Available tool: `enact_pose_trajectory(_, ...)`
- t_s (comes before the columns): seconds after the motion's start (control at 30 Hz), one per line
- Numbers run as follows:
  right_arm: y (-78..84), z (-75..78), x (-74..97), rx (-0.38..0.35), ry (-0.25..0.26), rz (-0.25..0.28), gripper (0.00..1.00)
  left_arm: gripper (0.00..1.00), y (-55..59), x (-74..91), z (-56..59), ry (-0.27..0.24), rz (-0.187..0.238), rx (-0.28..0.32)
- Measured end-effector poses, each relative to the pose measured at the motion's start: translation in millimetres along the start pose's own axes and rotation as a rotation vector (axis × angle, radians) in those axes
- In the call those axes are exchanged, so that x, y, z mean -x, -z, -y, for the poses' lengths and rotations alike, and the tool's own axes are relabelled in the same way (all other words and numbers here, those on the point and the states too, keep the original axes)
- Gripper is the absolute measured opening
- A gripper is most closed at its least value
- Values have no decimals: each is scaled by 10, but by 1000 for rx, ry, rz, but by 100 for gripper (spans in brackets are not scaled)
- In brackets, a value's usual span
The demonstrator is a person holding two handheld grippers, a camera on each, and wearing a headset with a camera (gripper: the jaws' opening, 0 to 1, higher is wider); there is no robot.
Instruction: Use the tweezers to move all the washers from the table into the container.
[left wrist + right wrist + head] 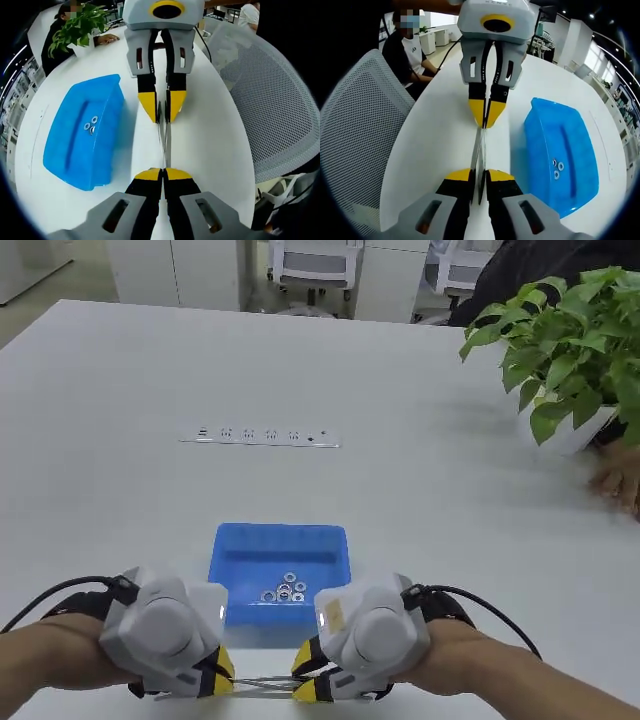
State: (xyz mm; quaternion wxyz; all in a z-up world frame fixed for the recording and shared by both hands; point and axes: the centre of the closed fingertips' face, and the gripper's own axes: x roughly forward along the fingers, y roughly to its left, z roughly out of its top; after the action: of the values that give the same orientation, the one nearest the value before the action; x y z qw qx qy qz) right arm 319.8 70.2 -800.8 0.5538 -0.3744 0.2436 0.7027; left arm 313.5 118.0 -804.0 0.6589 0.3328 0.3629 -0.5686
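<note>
**Both ends of the tweezers [265,682] clamped**

The left gripper [222,680] and right gripper [308,685] faced each other at the near edge of the table [150,370]. Each had its jaws pressed onto one end of the tweezers. Just beyond, washers [285,590] lay inside the blue container [280,532].

2 grippers [222,677] [308,683], 1 tweezers [262,681], 1 container [280,532], approx 6 washers [285,590] — plus 1 plant [570,340].

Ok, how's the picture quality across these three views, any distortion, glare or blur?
Head view: soft, even light, no harsh glare, with the washers in the container sharp. Left gripper view: fisheye bows the table edge, and the thin tweezers are readable. Right gripper view: same bowing, and the chair mesh curves.
</note>
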Motion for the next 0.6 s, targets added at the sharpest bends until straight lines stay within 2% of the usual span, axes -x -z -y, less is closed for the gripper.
enact_pose_trajectory(0.6,95,-19,29,4,6,-25,13,7,13,7,-1,-12,-13,26)
